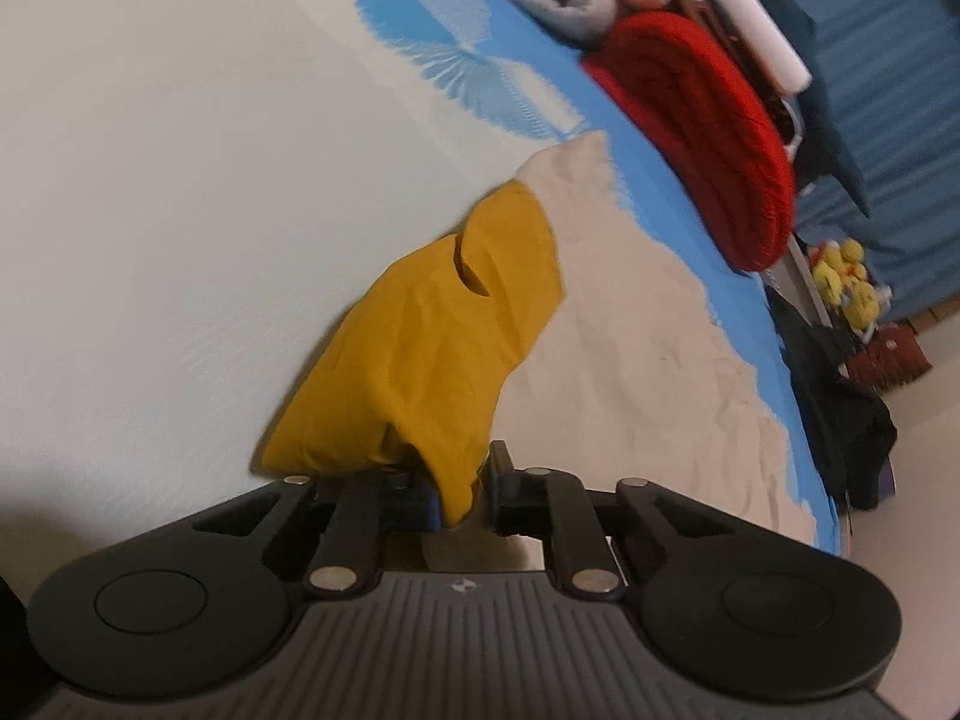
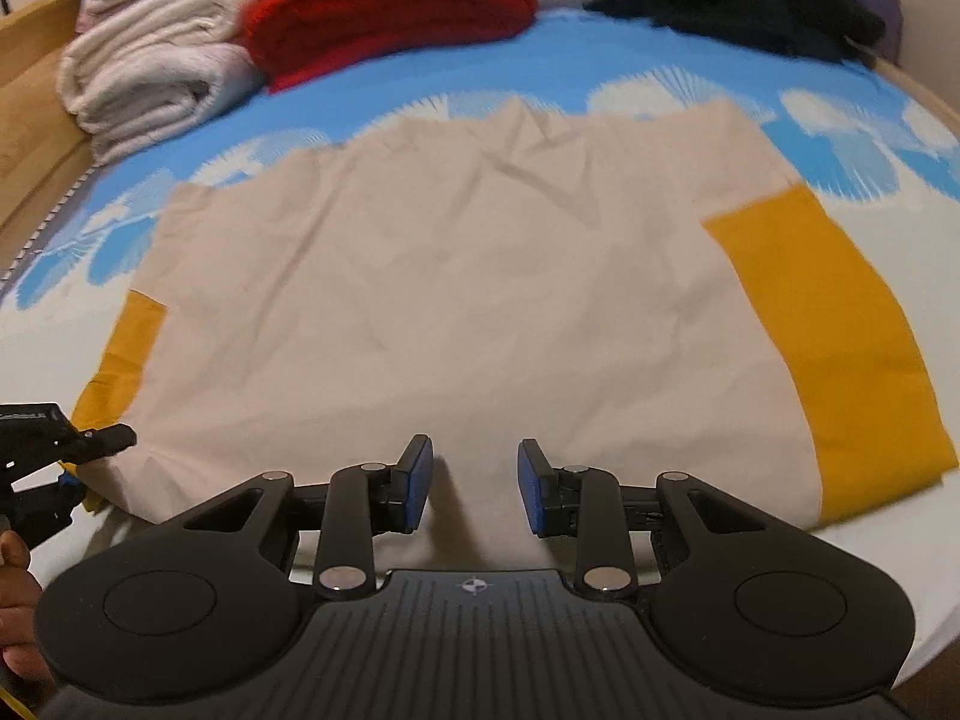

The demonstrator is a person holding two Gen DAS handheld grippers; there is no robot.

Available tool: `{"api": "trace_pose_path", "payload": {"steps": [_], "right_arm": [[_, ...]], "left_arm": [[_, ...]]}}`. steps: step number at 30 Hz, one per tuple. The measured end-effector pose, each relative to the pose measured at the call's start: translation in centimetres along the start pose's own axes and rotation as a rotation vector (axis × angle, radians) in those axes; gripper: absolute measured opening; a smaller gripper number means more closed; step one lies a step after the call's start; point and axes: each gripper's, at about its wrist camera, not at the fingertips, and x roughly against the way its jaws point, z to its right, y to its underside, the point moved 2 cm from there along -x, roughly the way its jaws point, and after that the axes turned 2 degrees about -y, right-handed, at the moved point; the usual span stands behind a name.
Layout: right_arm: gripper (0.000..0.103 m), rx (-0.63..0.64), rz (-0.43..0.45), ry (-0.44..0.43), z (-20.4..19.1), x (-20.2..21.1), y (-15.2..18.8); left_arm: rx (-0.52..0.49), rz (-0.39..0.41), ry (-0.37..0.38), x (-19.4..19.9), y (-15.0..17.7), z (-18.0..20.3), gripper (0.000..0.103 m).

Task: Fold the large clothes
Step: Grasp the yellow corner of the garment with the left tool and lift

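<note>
a beige shirt (image 2: 456, 300) with two mustard-yellow sleeves lies spread flat on a bed, its body crumpled with shallow creases. nearest the right wrist camera, the right gripper (image 2: 475, 483) hovers over the shirt's near hem with its blue-padded fingers (image 2: 420, 474) standing apart, nothing between them and no cloth pinched. at the near left edge of that view the left gripper (image 2: 78, 468) reaches in at the left sleeve (image 2: 120, 354), with part of the person's hand (image 2: 15, 600) visible behind it. the left wrist view shows that gripper (image 1: 462, 495) with its jaws drawn in tight on a bunched fold of the yellow sleeve (image 1: 432, 348), the cloth rising out of the pinch in a rumpled hump; both tools tilt downward toward the bed. the right sleeve (image 2: 834, 348) lies flat and untouched on the far right side of the shirt. beyond the shirt the bed sheet (image 2: 600, 69) shows blue with white fan-shaped prints. at the far edge sit three piles: one folded red blanket (image 2: 384, 6), one stack of rolled off-white towels (image 2: 156, 66) to its left, and one heap of dark clothing (image 2: 750, 0) to its right. in the left wrist view a cluster of yellow soft toys (image 1: 846, 282) sits past the bed's end, too blurred to count.
</note>
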Motion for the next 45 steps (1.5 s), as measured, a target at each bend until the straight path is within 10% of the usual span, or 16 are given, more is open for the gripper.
{"api": "trace_pose_path", "payload": {"steps": [14, 18, 23, 30, 40, 45], "right_arm": [[0.032, 0.185, 0.112, -0.204, -5.9, 2.6, -0.2], [0.032, 0.244, -0.002, -0.268, -7.7, 1.2, 0.7], [0.032, 0.312, -0.151, -0.137, -8.3, -3.4, 2.0], [0.032, 0.341, -0.150, -0.121, -9.1, -4.3, 1.7], [0.032, 0.298, 0.070, -0.155, -6.6, 1.1, -0.1], [0.032, 0.236, 0.225, -0.098, -1.5, 5.2, -1.6]], "left_arm": [[-0.222, 0.116, -0.110, 10.2, -3.7, -2.3, 0.005], [-0.130, 0.034, -0.086, 9.7, -4.5, -4.9, 0.016], [0.002, -0.033, -0.111, 7.1, -4.4, -7.7, 0.050], [0.146, -0.093, -0.086, 4.1, -3.7, -10.4, 0.055], [0.180, -0.034, -0.094, 4.0, -4.1, -10.5, 0.054], [0.080, 0.020, -0.129, 4.1, -4.0, -8.0, 0.016]]}}
